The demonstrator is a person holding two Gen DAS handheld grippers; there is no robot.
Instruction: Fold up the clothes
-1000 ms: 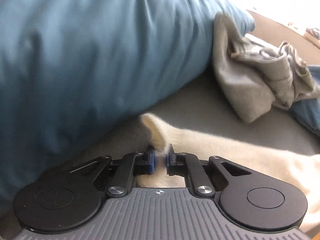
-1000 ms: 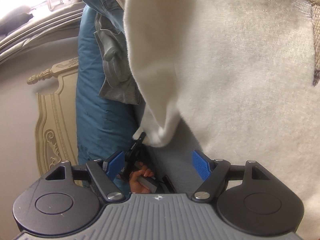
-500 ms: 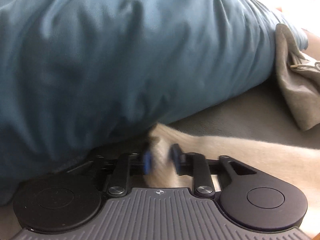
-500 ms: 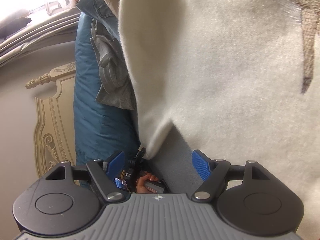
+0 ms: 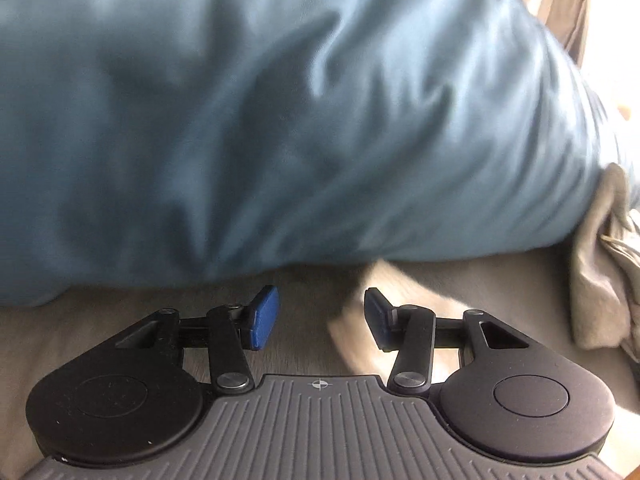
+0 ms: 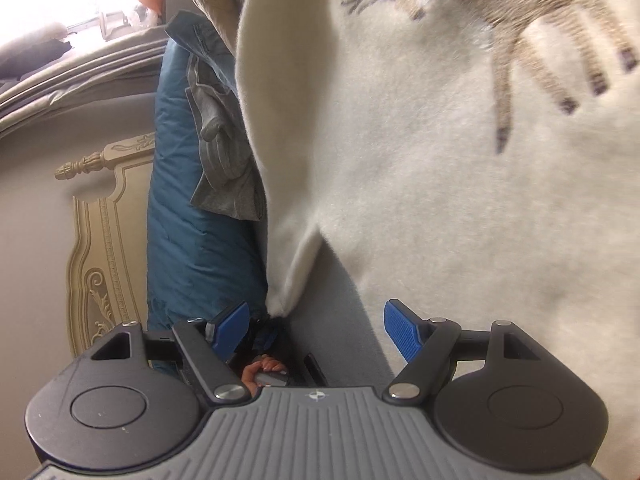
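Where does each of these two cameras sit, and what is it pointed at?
Left wrist: sits on the left gripper, looking along its opening fingers, nothing between them, at the blue pillow, with the cream sleeve beside them.
Right wrist: sits on the right gripper, fingers open, facing the cream sweater; a hand shows below.
Shared: pillow, sleeve, grey garment.

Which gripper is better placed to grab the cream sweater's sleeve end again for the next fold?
Left, probably. The left gripper sits right at the sleeve end, jaws opening with the cuff beside them. The right gripper is open over bare grey bedding.
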